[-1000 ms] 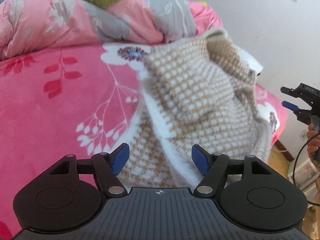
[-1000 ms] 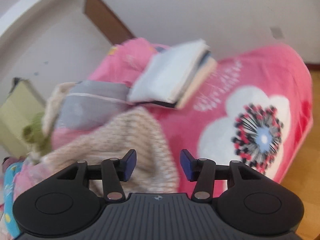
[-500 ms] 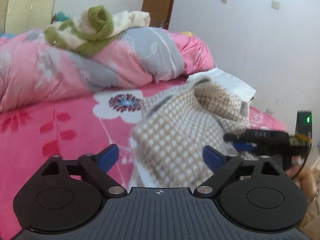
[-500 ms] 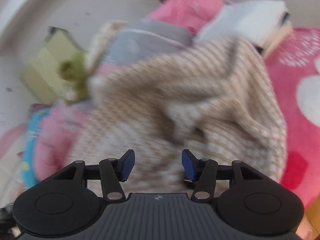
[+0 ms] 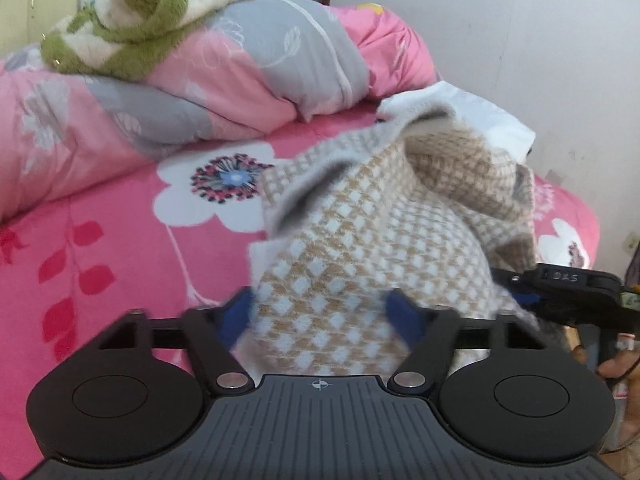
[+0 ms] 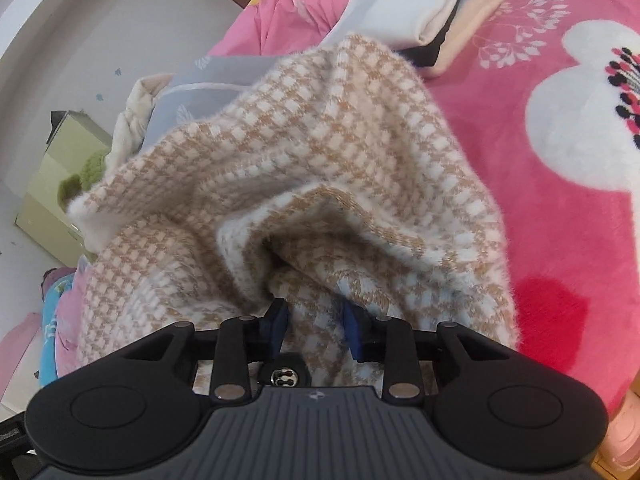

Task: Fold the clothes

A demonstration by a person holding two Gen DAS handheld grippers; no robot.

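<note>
Two tools share the sweater: right tool pinches a fold; left tool, wide, straddles loose knit, which may slip and bunch.

Left wrist view sits low and close behind the sweater, facing across the bed toward the wall. Right wrist view looks down on it from nearer. Both share sweater, bed, duvet.

Sweater: fuzzy knit, beige-and-white houndstooth check. Unfolded, bunched in deep folds, lifted off the bed. White-trimmed edge at 9 o'clock.
</note>
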